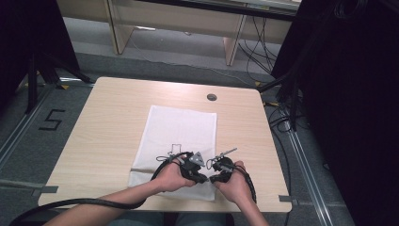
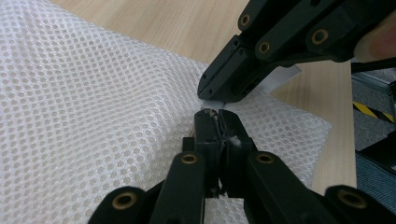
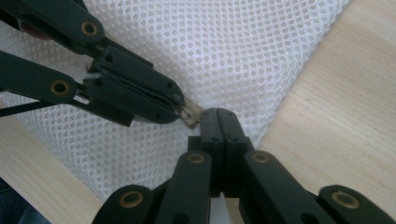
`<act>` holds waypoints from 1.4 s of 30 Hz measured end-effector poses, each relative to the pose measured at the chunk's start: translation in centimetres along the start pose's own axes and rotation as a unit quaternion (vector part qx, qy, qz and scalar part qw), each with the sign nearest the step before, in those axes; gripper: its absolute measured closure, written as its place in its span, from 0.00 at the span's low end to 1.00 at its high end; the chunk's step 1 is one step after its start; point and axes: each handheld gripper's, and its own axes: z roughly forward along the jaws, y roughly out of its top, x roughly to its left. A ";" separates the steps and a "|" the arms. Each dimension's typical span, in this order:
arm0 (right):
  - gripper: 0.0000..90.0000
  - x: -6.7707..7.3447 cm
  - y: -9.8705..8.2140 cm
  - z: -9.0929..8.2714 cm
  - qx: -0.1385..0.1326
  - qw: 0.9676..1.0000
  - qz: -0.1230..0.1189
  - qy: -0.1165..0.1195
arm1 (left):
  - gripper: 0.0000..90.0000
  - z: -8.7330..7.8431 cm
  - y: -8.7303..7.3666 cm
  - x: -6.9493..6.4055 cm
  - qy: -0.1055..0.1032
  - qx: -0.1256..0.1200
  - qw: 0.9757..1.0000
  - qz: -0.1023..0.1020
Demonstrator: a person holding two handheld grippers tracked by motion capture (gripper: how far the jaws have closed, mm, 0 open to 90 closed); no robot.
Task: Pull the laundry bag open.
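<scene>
Mesh bag [image 1: 178,136] | left gripper [image 2: 217,119] clamped on zipper pull | right gripper [image 3: 223,116] pinching bag's white tag

Mesh bag [image 1: 179,136]: white, covered in a regular pattern of small round holes.
Table [image 1: 108,127]: pale wood with fine grain lines; one small dark grey round cap near the far edge.
Left gripper [image 2: 217,120]: black jaws, brass-coloured pivot rings.
Right gripper [image 3: 223,119]: black jaws, same brass-coloured rings.
Floor [image 1: 28,127]: grey, with a black "5" marked on it.
Tape [image 2: 371,111]: yellow and black diagonal stripes.

One white mesh bag [image 1: 178,141], two tools, one table [image 1: 108,127]
</scene>
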 end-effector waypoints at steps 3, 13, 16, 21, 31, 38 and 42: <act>1.00 0.0 0.0 0.0 0.001 1.000 -0.001 0.000 | 0.97 -0.1 0.0 0.0 0.002 0.001 1.000 0.003; 1.00 -0.1 0.0 0.0 0.000 1.000 -0.004 0.003 | 0.97 -0.8 -0.2 0.2 0.001 -0.007 1.000 -0.006; 1.00 0.1 0.0 0.0 -0.001 1.000 0.001 0.004 | 0.97 -0.8 -0.3 0.1 0.000 -0.009 1.000 -0.014; 1.00 0.1 0.0 -0.1 0.003 1.000 -0.002 -0.001 | 0.97 -1.1 -0.3 0.3 -0.001 -0.011 1.000 -0.018; 1.00 0.1 0.0 -0.1 0.003 1.000 -0.002 -0.001 | 0.97 -1.5 -0.5 0.3 -0.001 -0.016 1.000 -0.015; 1.00 0.1 -0.1 0.0 0.000 1.000 0.000 -0.002 | 0.97 -1.7 -0.5 0.3 -0.001 -0.014 1.000 -0.014; 1.00 0.1 -0.1 0.0 0.000 1.000 -0.001 -0.002 | 0.97 -1.9 -0.5 0.4 -0.001 -0.016 1.000 -0.013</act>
